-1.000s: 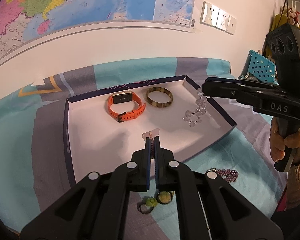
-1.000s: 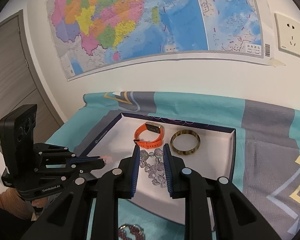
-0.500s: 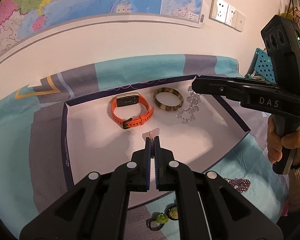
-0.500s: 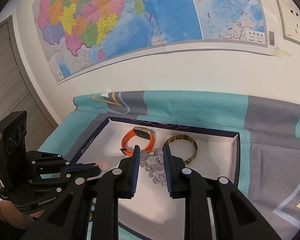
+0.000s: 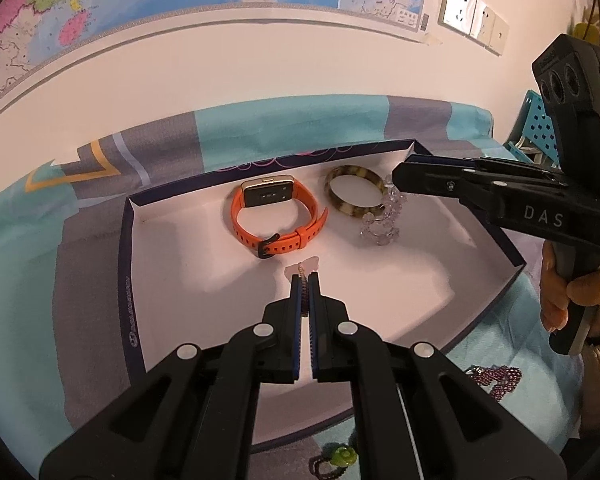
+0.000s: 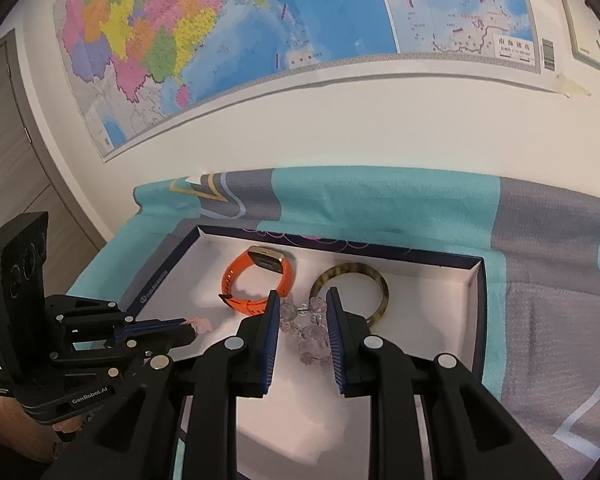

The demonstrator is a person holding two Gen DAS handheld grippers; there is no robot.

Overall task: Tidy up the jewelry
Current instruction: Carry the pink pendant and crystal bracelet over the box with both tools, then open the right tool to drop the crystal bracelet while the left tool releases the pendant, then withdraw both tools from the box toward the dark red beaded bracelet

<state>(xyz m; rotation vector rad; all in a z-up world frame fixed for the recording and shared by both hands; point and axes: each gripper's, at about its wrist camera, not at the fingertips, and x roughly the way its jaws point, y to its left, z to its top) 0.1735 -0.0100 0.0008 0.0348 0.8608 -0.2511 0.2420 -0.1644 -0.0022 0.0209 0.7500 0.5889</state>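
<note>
Left tongs [image 5: 306, 278] pinch a thin chain, mostly hidden; right tongs [image 6: 302, 308] parted, gripping crystal bracelet [image 6: 306, 330].

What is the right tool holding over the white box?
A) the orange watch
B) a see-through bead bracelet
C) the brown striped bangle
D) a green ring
B: the clear bead bracelet hangs between the fingers of the right tool, its lower beads reaching the floor of the box, while the orange watch and the brown bangle lie flat in the box on their own.
</note>
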